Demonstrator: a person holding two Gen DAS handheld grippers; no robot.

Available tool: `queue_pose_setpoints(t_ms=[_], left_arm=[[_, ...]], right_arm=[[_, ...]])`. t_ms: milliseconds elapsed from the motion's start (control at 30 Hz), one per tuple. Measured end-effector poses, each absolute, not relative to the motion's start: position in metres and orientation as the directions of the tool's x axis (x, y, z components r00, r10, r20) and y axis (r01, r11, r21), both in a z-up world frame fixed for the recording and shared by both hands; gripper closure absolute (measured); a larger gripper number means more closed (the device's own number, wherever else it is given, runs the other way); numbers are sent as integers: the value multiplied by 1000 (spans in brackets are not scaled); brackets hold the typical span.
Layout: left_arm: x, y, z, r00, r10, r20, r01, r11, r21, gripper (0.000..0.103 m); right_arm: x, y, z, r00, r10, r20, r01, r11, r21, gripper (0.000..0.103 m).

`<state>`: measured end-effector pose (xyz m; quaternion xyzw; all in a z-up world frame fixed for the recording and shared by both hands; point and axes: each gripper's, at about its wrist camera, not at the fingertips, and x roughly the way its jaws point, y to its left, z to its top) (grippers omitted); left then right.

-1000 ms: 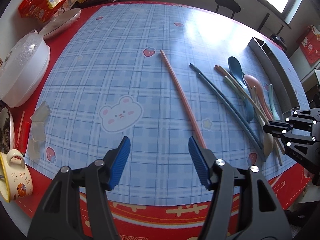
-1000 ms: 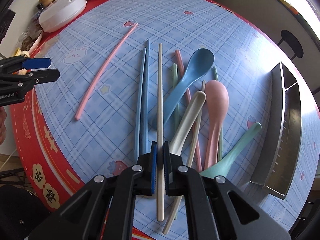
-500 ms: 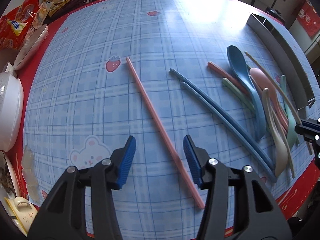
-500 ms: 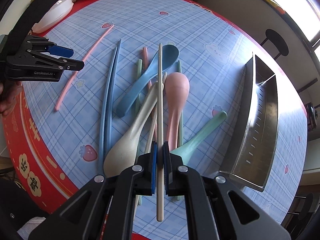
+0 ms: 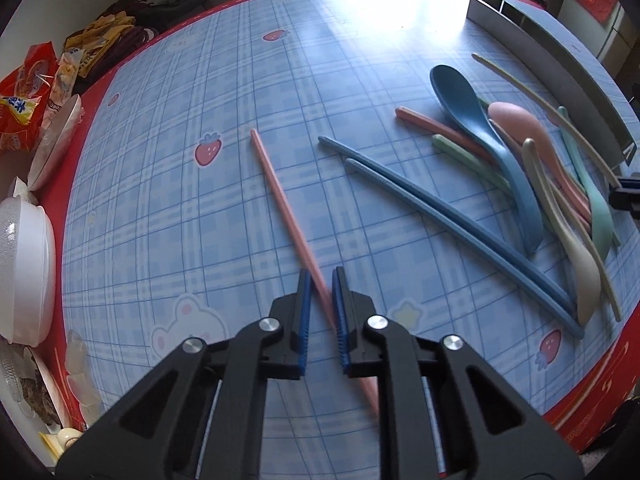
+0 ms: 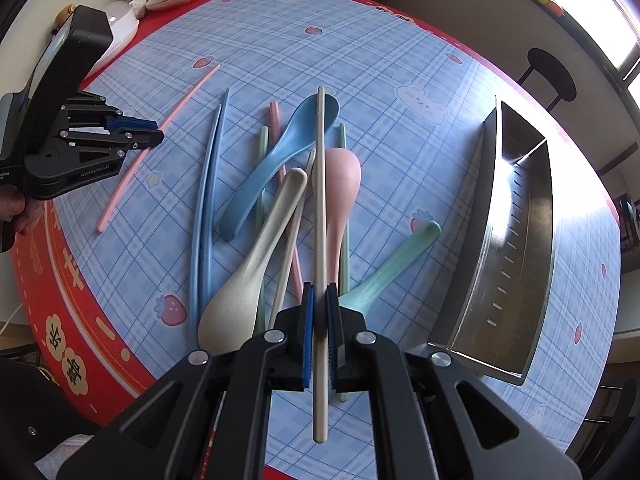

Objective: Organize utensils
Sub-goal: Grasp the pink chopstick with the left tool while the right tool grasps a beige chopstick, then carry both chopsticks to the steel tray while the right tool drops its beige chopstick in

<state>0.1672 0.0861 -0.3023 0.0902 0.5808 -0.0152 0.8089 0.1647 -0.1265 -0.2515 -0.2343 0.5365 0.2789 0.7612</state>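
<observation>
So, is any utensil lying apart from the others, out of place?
Yes. One pink chopstick lies alone, left of the heap; its twin is under the blue spoon. The left gripper has just closed around it.

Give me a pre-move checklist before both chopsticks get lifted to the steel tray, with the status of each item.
1. right gripper clamped on the beige chopstick: ok.
2. left gripper astride the pink chopstick, jaws having just been closing: ok.
3. Left pads actually pressing the pink chopstick: cannot tell; a slim gap shows in the left wrist view.
4. Pink chopstick lying apart from the blue chopsticks: ok.
5. Steel tray compartment free to receive: ok, nothing visible inside.
6. Beige chopstick lifted off the spoon pile: cannot tell.
</observation>
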Motion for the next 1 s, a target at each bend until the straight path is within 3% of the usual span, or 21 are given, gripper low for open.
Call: queue_pose_setpoints(t_ms=[1000], left_arm=[[133,93,-300,332,47,-942,139,985,98,93]], right_arm=[[171,-132,-253,218,227,-949,-664,748,26,97]])
